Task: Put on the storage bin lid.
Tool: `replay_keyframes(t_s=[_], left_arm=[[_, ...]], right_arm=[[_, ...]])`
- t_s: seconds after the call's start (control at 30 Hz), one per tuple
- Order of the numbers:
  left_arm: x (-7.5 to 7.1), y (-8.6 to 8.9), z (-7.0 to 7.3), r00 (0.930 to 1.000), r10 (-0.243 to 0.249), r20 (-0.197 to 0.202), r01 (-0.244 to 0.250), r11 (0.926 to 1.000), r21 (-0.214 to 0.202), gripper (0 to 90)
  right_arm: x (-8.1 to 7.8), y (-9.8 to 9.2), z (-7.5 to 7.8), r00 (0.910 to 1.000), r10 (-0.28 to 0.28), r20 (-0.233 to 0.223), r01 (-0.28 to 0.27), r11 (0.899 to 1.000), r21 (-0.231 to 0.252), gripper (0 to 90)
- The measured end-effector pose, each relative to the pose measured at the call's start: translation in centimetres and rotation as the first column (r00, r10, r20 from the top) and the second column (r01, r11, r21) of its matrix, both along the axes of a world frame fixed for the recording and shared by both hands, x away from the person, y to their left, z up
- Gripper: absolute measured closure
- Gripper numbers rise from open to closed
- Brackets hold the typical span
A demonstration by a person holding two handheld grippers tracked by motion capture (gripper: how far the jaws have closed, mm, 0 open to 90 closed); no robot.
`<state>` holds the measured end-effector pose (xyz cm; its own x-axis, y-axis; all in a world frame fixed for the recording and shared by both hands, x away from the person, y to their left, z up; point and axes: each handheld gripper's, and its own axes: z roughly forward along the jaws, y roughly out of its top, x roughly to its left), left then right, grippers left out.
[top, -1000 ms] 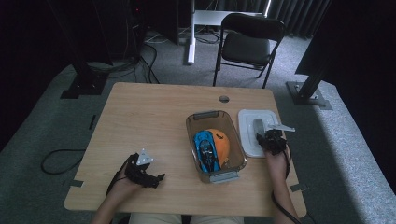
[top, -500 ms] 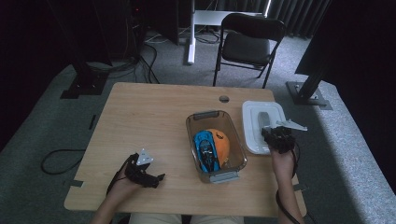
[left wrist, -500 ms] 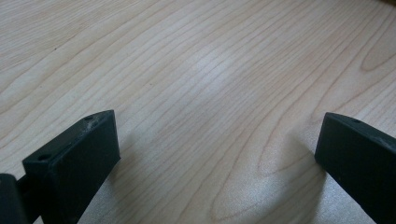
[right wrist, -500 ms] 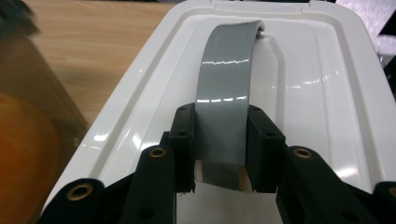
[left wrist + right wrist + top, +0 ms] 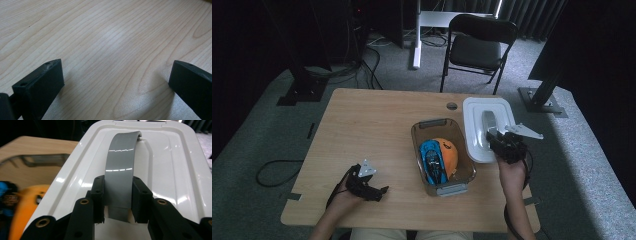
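R gripper [image 5: 117, 195] is clamping the grey handle [image 5: 120, 170] of the white lid [image 5: 477, 140]; jaws are pressing on both sides of the strap near its close end, so the hold is on the one part made for carrying. Lid is hanging tilted off that grip, sitting at the R edge of the table [image 5: 362, 125], just beside the bin [image 5: 439, 131] and partly out over the table edge. Judgement: lid is being carried across to cap the bin, not yet over it.

Bin is standing open near table centre-R, holding a blue toy car [image 5: 433, 160] lying against an orange ball [image 5: 448, 154]. Both are sitting below the rim as far as can be told, so the lid should seat w/o fouling.

L gripper [image 5: 364, 182] is idling at the near-L part of the table, well apart from the bin. Its jaws are standing wide w/ nothing between, only bare wood showing in the L gripper view. Parked there it is keeping clear of the lid's path.

Pose: R forearm is coming in from the near edge, reaching forward, gripper pointing away from the person along the handle. L hand [image 5: 343, 197] is lying low on the tabletop, gripper aimed toward the bin.

Risk: a single-point hold on the handle is letting the lid swing; alignment w/ the bin rim needs care.
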<state>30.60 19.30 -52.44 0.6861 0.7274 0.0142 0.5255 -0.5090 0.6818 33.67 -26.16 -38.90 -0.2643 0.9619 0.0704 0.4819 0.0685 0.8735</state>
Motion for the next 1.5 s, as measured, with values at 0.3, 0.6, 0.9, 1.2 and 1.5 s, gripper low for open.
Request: replay_keyframes(t_s=[0.3,0.6,0.9,1.2,1.5], left_arm=[[0.0,0.0,0.0,1.0,0.0,-0.001,0.0,1.0,0.0,0.4],[0.0,0.0,0.0,1.0,-0.002,-0.002,0.002,1.0,0.003,0.4],[0.0,0.0,0.0,1.0,0.0,-0.002,0.0,1.0,0.002,0.4],[0.0,0.0,0.0,1.0,0.0,-0.002,0.0,1.0,0.001,0.4],[-0.1,-0.1,0.0,1.0,0.001,-0.002,-0.001,1.0,0.001,0.4]], right_arm=[[-2.2,2.8,0.8,0.9977,0.066,0.014,-0.067,0.997,0.037,67.7],[-3.2,5.6,0.3,0.9906,0.137,-0.004,-0.136,0.989,0.05,67.7],[-4.1,9.5,-0.3,0.9743,0.223,-0.034,-0.221,0.974,0.052,67.7],[-4.8,12.1,-1.3,0.9652,0.254,-0.064,-0.251,0.967,0.04,67.8],[-4.9,12.1,-1.5,0.9625,0.262,-0.072,-0.26,0.965,0.033,67.4]])
